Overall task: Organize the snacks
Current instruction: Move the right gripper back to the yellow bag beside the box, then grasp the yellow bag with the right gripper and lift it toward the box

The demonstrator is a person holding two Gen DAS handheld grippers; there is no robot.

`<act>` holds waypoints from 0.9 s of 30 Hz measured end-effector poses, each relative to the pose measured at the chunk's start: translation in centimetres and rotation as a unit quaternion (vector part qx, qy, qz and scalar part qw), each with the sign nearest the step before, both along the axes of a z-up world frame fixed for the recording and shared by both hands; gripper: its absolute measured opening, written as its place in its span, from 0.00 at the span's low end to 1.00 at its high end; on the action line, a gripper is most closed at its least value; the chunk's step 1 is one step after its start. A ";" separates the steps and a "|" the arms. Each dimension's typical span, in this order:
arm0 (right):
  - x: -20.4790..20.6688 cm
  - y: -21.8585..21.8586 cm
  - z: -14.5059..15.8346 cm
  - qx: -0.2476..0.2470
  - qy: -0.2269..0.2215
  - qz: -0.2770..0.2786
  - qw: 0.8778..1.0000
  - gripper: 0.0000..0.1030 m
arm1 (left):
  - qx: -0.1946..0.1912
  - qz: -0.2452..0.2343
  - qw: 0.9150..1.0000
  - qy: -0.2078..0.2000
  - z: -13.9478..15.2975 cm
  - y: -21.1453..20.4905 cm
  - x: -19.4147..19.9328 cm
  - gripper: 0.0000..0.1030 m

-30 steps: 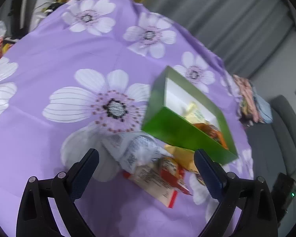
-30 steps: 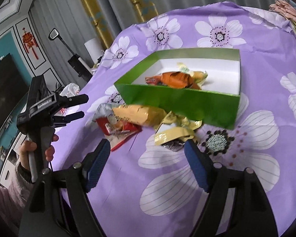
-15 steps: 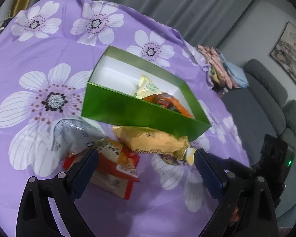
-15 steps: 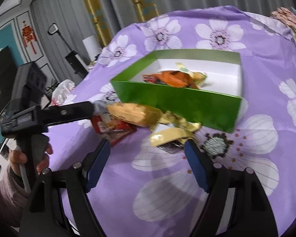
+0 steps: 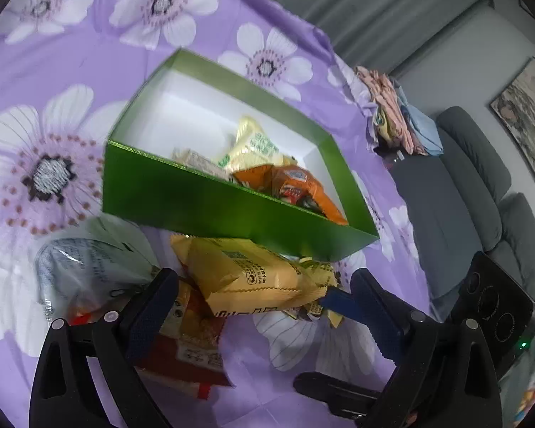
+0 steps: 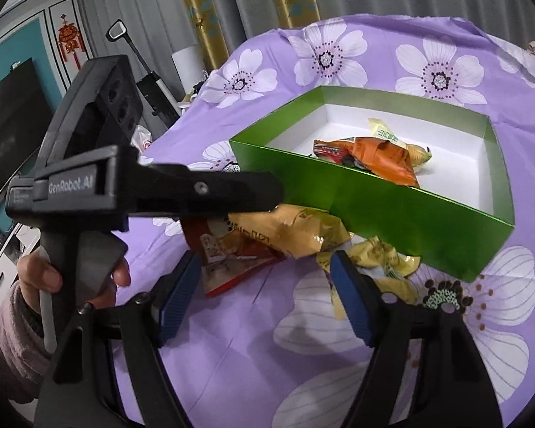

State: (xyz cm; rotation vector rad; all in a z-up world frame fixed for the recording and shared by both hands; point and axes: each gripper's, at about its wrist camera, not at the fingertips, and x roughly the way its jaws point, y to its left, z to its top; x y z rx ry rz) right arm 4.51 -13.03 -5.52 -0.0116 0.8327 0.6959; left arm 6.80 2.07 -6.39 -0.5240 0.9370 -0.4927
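A green box (image 5: 210, 210) with a white inside holds an orange packet (image 5: 296, 185) and a pale yellow packet (image 5: 256, 146); it also shows in the right wrist view (image 6: 392, 207). Loose snacks lie in front of it: a yellow packet (image 5: 246, 278), a red packet (image 5: 192, 353) and a clear silver bag (image 5: 78, 271). My left gripper (image 5: 256, 303) is open with its jaws on either side of the yellow packet. My right gripper (image 6: 267, 292) is open and empty, low over the cloth near the yellow packet (image 6: 278, 232) and red packet (image 6: 232, 264).
A purple flowered cloth (image 5: 71, 71) covers the round table. Small gold wrappers (image 6: 385, 260) lie by the box's near wall. The left gripper's body (image 6: 125, 185) reaches across the right wrist view. A grey sofa (image 5: 474, 185) and folded clothes (image 5: 399, 107) stand beyond the table edge.
My left gripper has swung from the left toward the box and dropped down around the yellow packet. My right gripper has moved a little closer to the snack pile.
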 end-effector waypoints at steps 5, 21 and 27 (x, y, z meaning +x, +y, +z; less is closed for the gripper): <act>0.9 0.8 -0.4 -0.014 -0.001 0.003 1.000 0.69 | 0.006 0.000 1.000 0.001 -0.2 -0.5 0.2 0.94; 1.8 1.1 -1.3 -0.039 0.002 0.002 0.999 0.37 | 0.030 0.002 1.000 0.009 -1.2 -0.7 0.4 0.66; 1.3 1.3 -1.1 -0.045 -0.008 0.004 0.999 0.35 | 0.046 0.004 0.999 0.002 -1.0 -0.9 0.0 0.62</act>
